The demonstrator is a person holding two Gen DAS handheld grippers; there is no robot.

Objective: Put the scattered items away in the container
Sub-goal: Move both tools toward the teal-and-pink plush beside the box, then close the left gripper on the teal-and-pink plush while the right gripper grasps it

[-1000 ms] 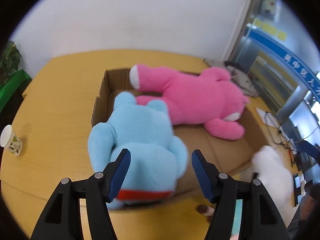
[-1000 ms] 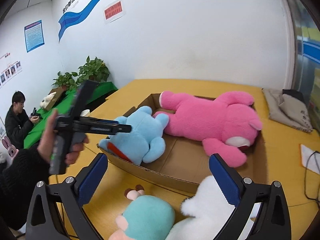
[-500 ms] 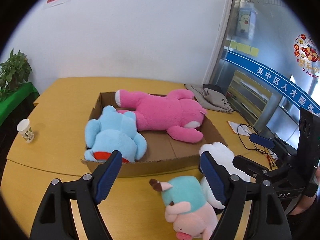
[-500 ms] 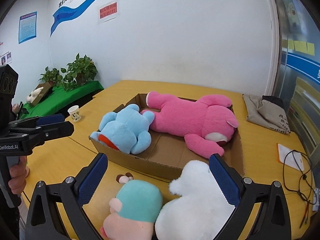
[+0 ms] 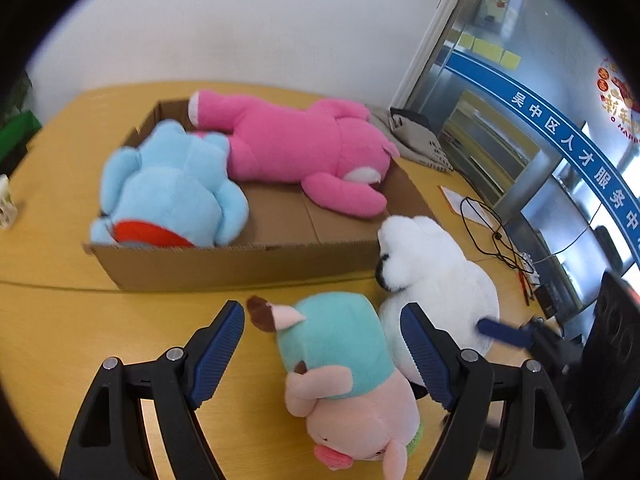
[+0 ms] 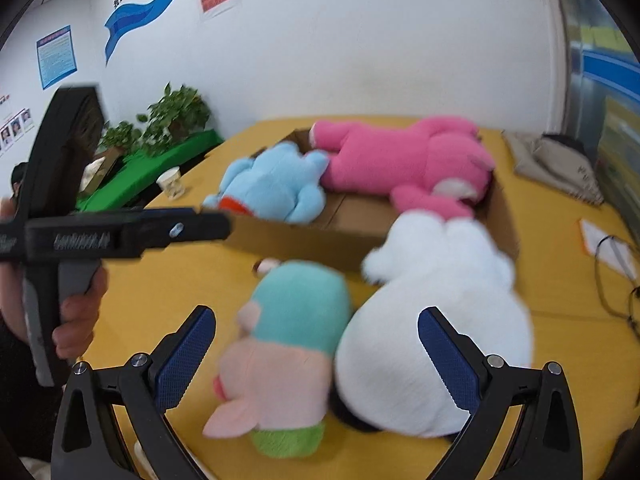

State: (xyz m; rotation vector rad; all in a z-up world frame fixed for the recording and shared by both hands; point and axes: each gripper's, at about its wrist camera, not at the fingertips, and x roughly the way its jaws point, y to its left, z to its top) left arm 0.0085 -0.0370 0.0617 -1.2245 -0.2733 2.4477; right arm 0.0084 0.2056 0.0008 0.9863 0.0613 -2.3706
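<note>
Yellow table (image 5: 60,320) carrying everything; cardboard box (image 5: 240,264) toward the far edge, already holding the pink bear (image 5: 296,148) along its far wall and the blue plush (image 5: 168,196) slumped over the near-left corner. Outside, against the near wall by the near-right corner, the white plush (image 5: 440,276), touching the box; just beside it, closer to the near edge, the teal-hooded pig (image 5: 348,364), pressed against the white one. Left gripper (image 5: 324,348) spread wide, holding nothing, straddling the pig's hood. Right gripper (image 6: 316,352) equally wide and empty, bracketing both pig and white plush (image 6: 432,320). Likely trouble: both tools converging on the same pig and colliding, or one pad snagging white fur and dragging the neighbour toward the near edge. Also risky: a shallow pinch on soft stuffing slipping mid-lift, and little free floor left in the box, so a careless drop could roll off the bear and back out. Paper cup (image 6: 171,182) near the left edge, well clear.
</note>
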